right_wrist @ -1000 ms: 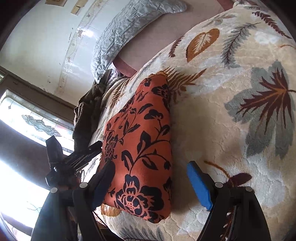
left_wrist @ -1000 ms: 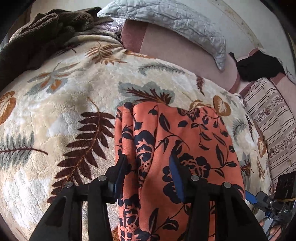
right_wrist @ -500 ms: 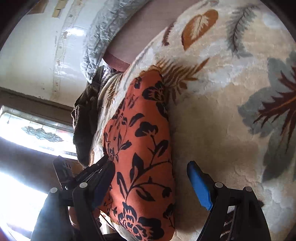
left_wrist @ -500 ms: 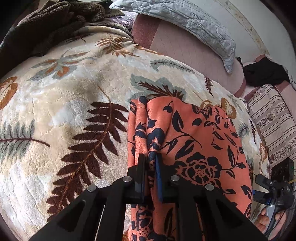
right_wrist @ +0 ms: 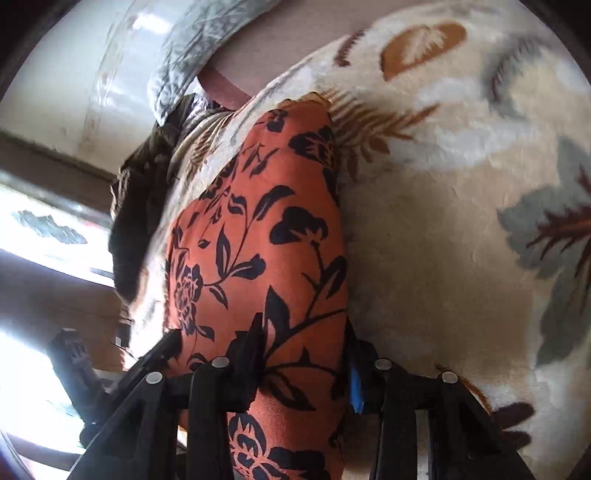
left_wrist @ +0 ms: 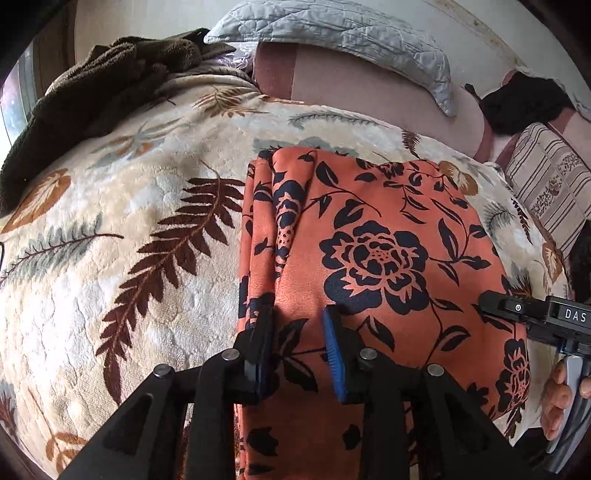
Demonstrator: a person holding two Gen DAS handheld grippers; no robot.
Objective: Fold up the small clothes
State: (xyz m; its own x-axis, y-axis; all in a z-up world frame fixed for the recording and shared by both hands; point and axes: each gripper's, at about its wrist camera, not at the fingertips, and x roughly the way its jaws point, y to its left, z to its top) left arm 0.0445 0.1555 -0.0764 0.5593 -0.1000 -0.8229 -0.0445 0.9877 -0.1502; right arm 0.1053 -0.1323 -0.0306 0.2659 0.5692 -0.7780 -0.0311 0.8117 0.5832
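The left gripper (left_wrist: 297, 343) is standing with its jaws apart over the near part of the orange floral garment (left_wrist: 373, 266), the fabric showing between them. The right gripper (right_wrist: 304, 354) is straddling the garment's near right edge, jaws apart, and whether they are pressing the cloth I cannot tell. The garment is lying flat on a cream leaf-patterned blanket (left_wrist: 122, 236). Further away, a dark brown towel (left_wrist: 96, 88) and a grey quilted pillow (left_wrist: 347, 33) are resting by the wall.
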